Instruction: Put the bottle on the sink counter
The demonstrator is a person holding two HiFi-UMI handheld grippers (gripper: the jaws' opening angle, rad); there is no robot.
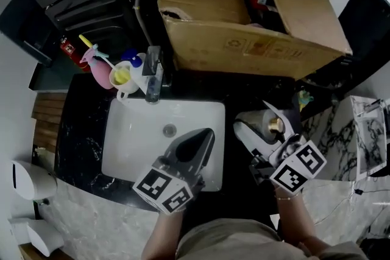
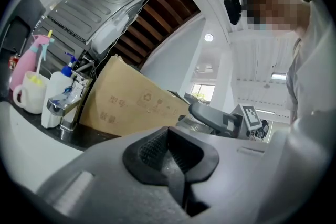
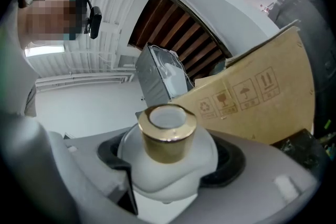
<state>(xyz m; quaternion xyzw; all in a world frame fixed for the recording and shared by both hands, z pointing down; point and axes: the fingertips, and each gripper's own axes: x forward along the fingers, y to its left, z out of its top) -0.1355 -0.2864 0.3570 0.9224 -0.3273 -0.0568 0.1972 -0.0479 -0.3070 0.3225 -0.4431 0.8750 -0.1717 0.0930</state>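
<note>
Right gripper [image 1: 259, 142] is clamping the white gold-capped bottle [image 1: 255, 126] — holding it centre-right of the frame, over the dark counter [image 1: 247, 97] just right of the sink [image 1: 137, 131]. Left gripper [image 1: 204, 134] is hovering over the basin — jaws pressed together, gripping nothing.

White bottle [image 3: 169, 173] with gold cap [image 3: 167, 139], brown box [image 1: 201, 3], black marbled counter [image 1: 79, 137].

Three bottles are counted: one white bottle [image 1: 263, 126] at lower right, and one pink spray bottle [image 1: 93, 62] and one blue-topped bottle [image 1: 133, 59] at upper left. One mug [image 1: 122, 77], one faucet [image 1: 153, 75], one sink [image 1: 140, 125] and one cardboard box [image 1: 237, 15] are seen. Two grippers are counted: the left gripper [image 1: 206, 134] and the right gripper [image 3: 169, 164].
</note>
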